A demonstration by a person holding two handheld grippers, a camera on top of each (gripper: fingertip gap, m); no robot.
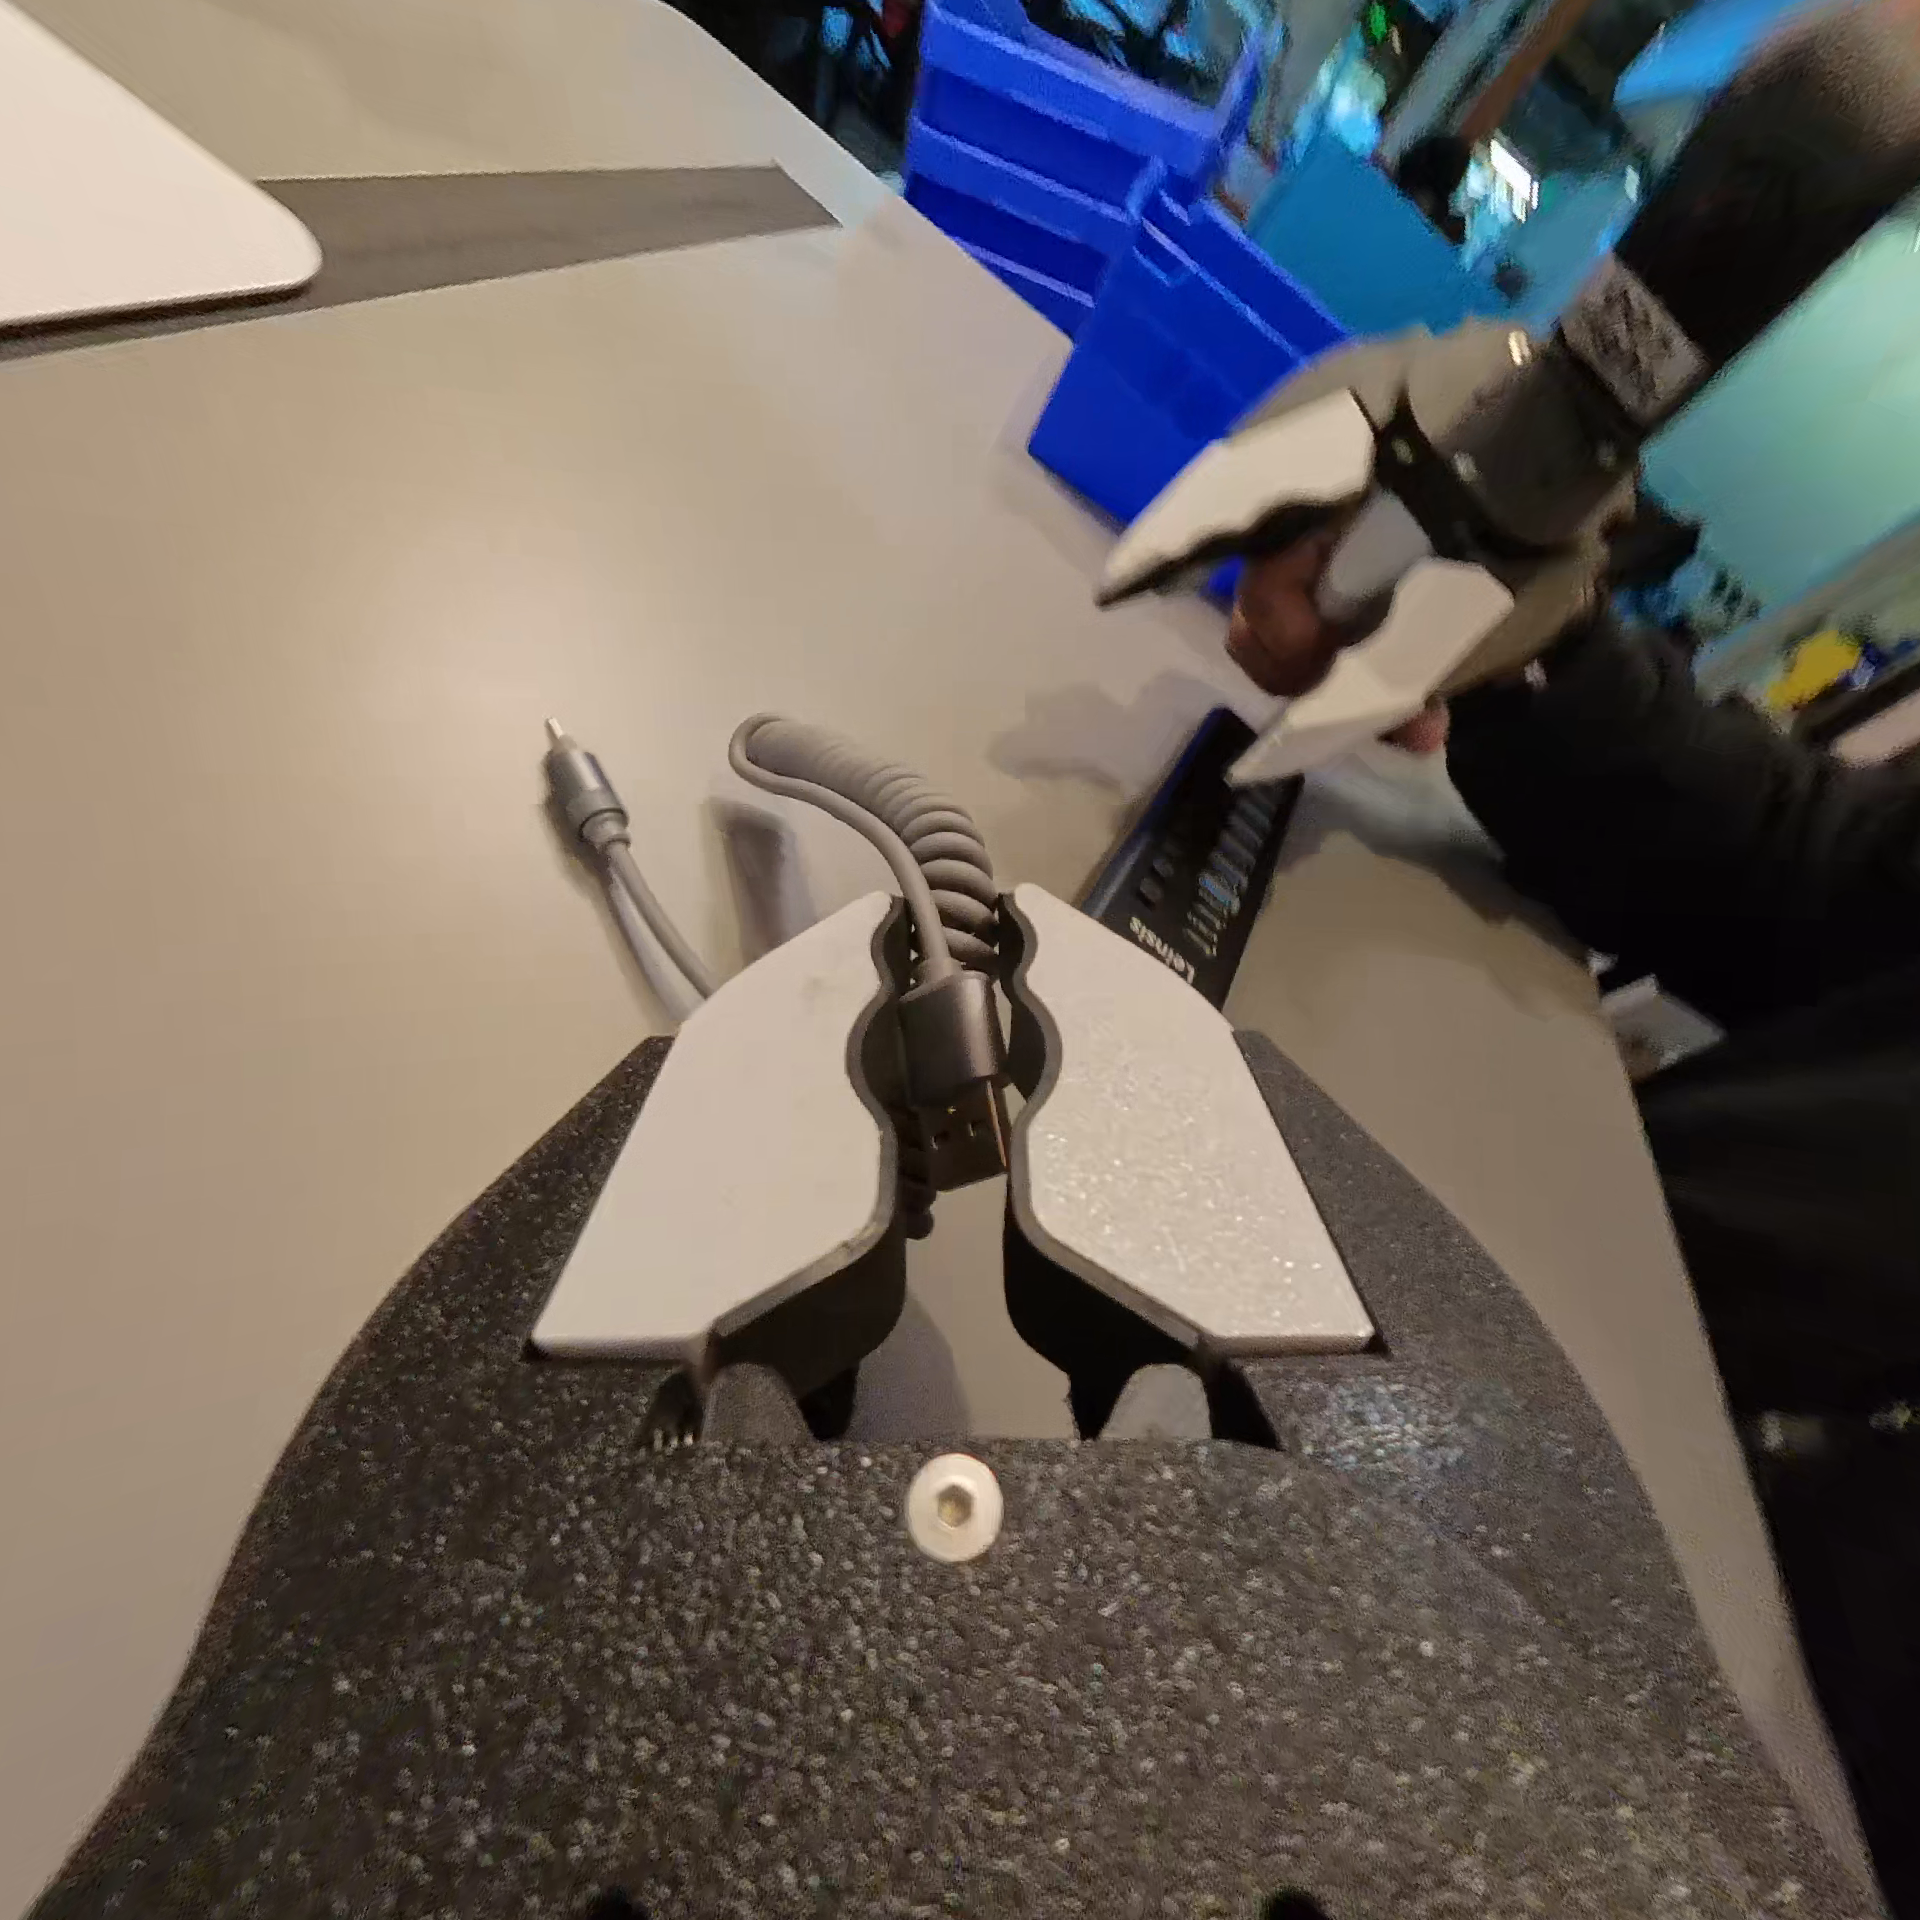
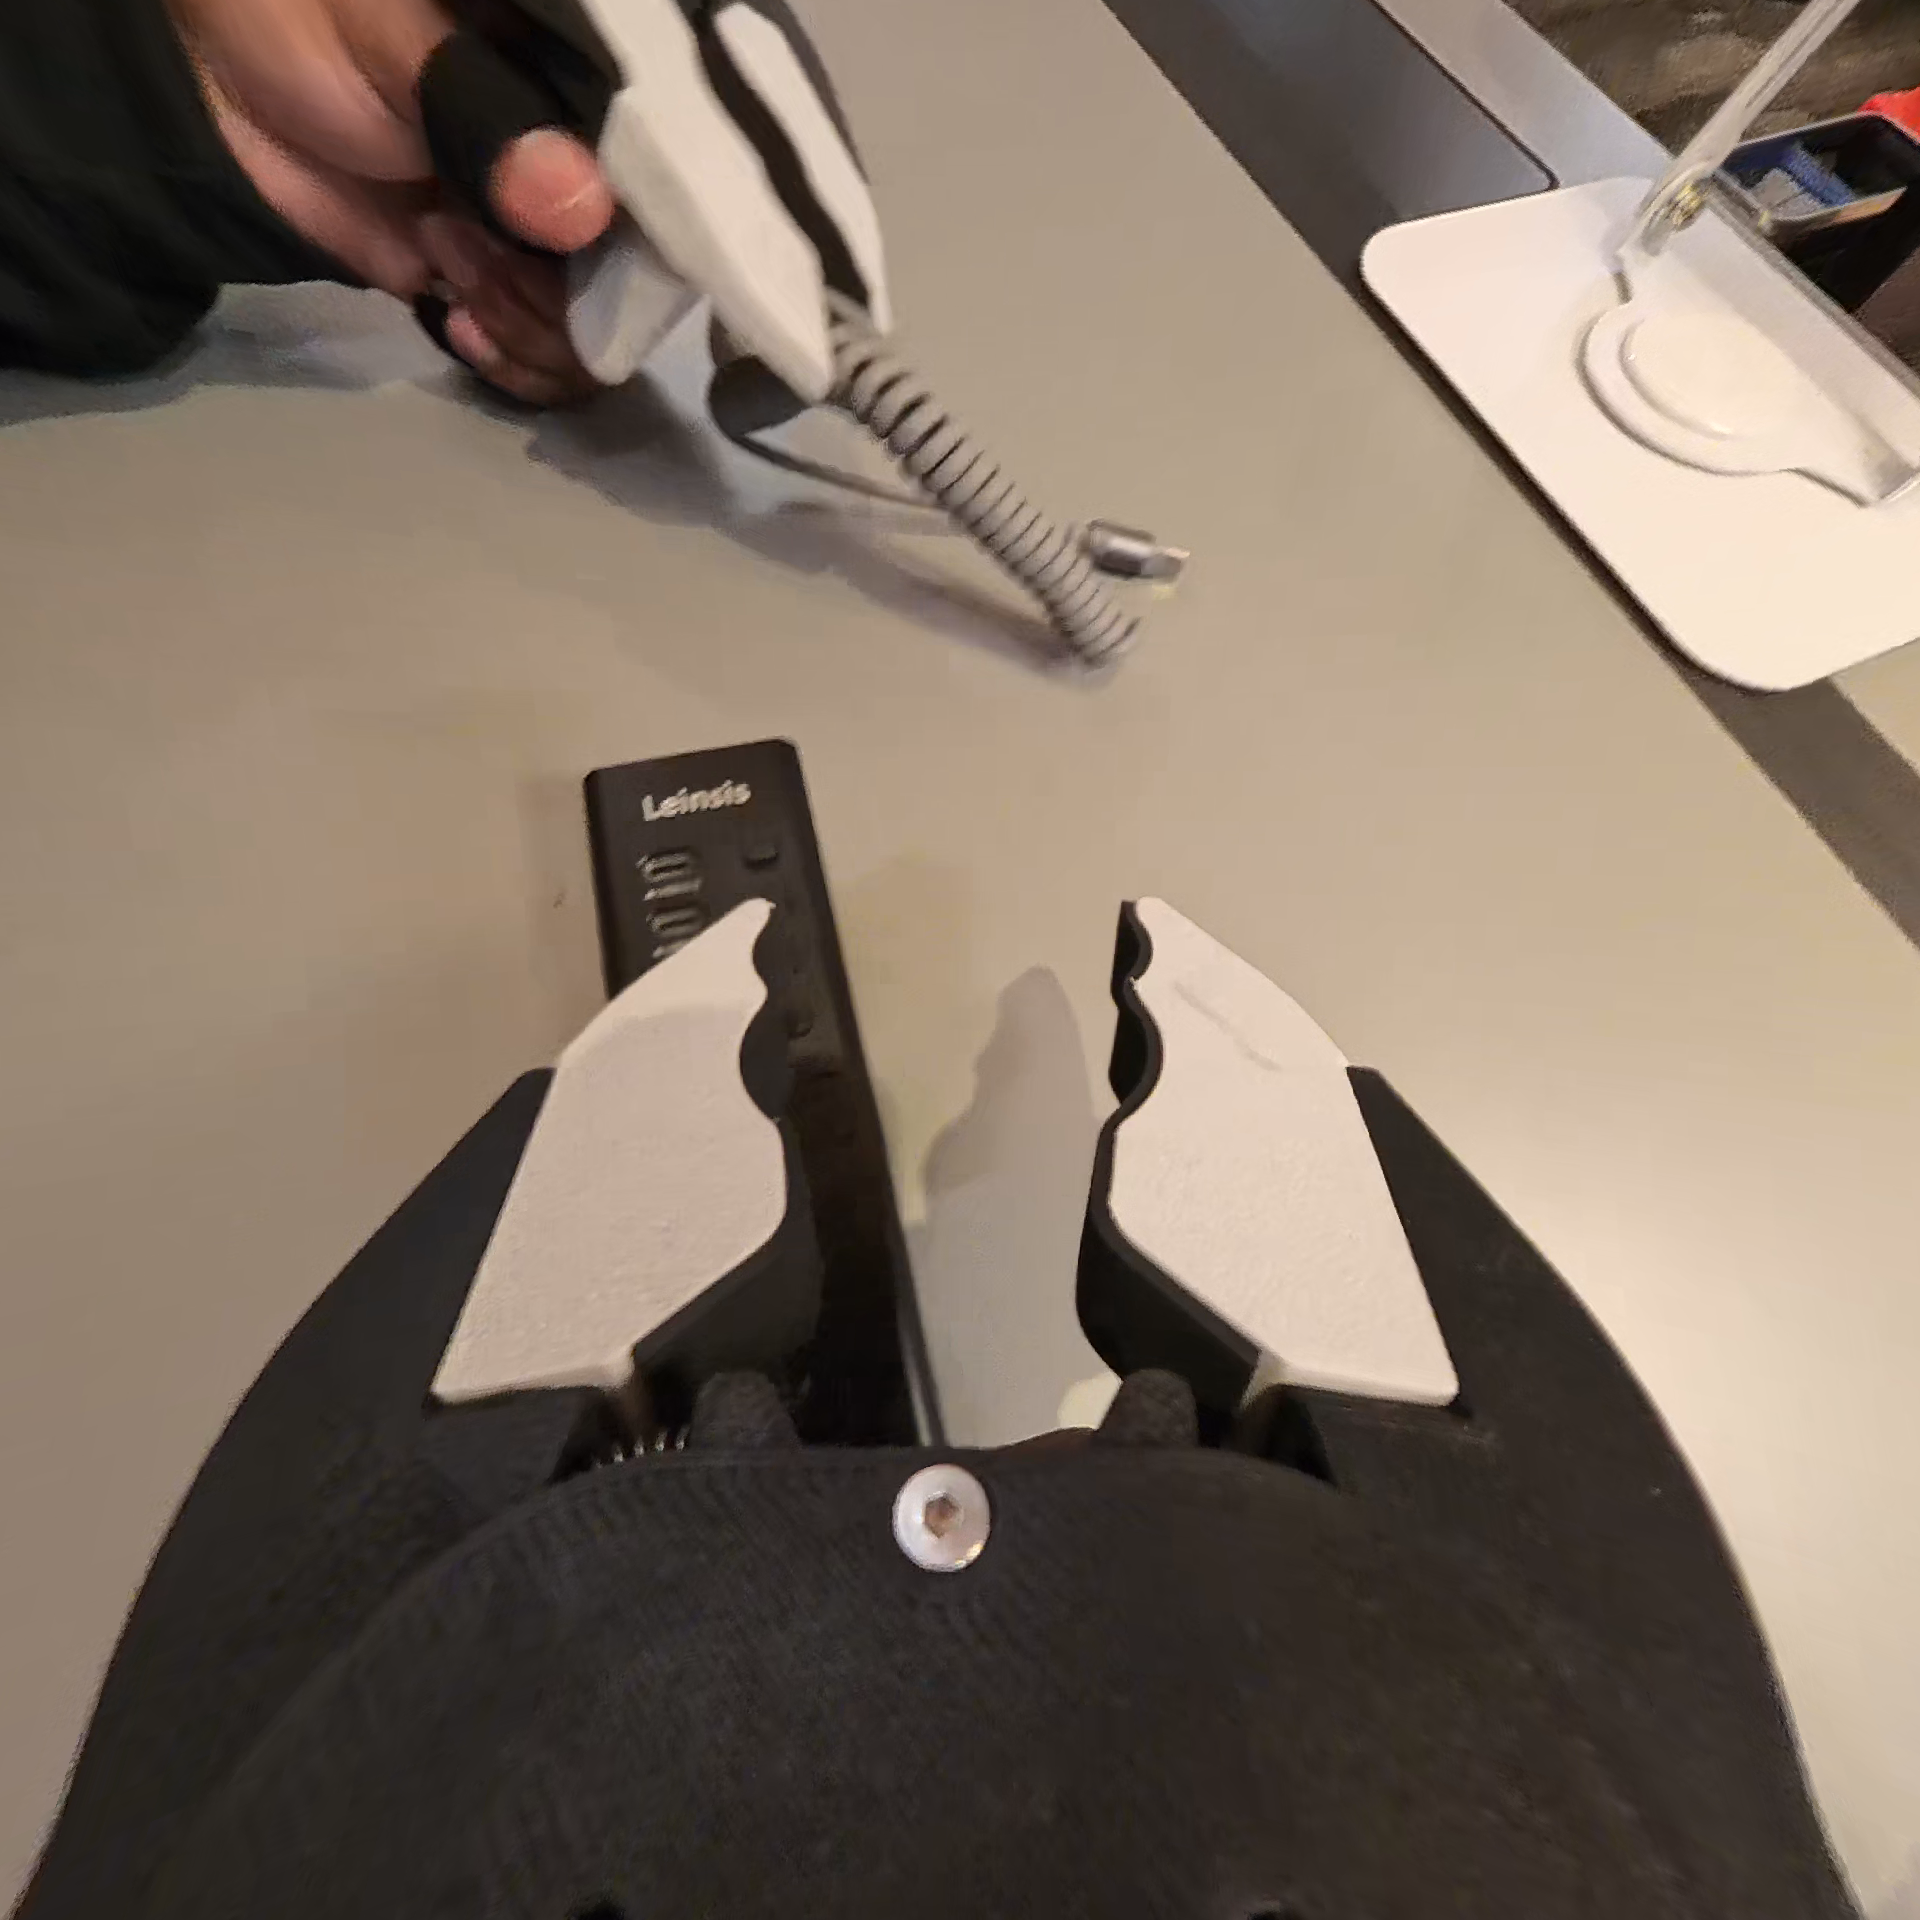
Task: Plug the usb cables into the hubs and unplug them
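Your left gripper (image 1: 951, 935) is closed on the grey coiled usb cable (image 1: 894, 821), its USB-A plug (image 1: 961, 1091) lying back between the fingers toward the camera, the coil trailing ahead onto the grey table (image 1: 364, 623). The cable's small far connector (image 1: 582, 784) rests ahead and to the left of the fingertips. Your right gripper (image 2: 945, 914) is wide open and holds nothing; the black hub (image 2: 717, 883) lies on the table beneath its left finger (image 2: 644, 1122), extending forward past that fingertip
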